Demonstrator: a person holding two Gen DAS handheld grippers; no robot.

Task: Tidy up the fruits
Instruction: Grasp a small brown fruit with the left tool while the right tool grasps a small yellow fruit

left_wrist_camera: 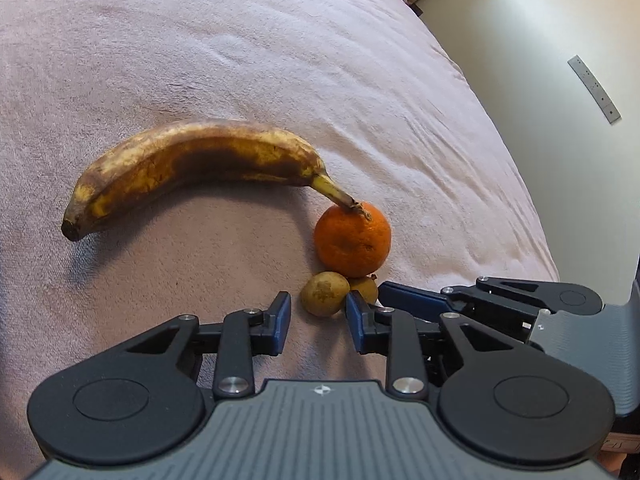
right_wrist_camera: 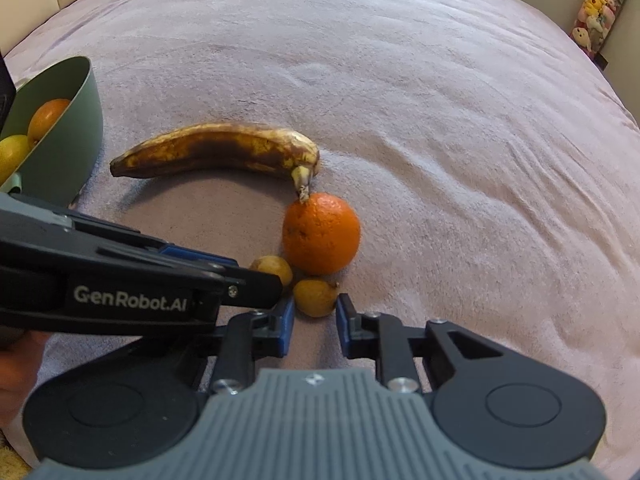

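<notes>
Holding an orange [right_wrist_camera: 49, 118] and lemon [right_wrist_camera: 13, 154], green bowl [right_wrist_camera: 68, 148]

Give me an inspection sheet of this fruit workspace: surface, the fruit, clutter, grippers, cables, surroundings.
Surface: pinkish blanket, lightly wrinkled.
Job's things: browned banana, its stem tip at the orange; two small brownish-yellow fruits beside the orange; green bowl at left already holding an orange and a yellow fruit.
Clutter: nothing seen.
Grippers: left gripper open, one small fruit just ahead of its fingers; right gripper open, the other small fruit at its fingertips. Neither grips anything.
Cables: nothing seen.
Surroundings: plush toys against the far wall; grey perforated strip on the floor.
</notes>
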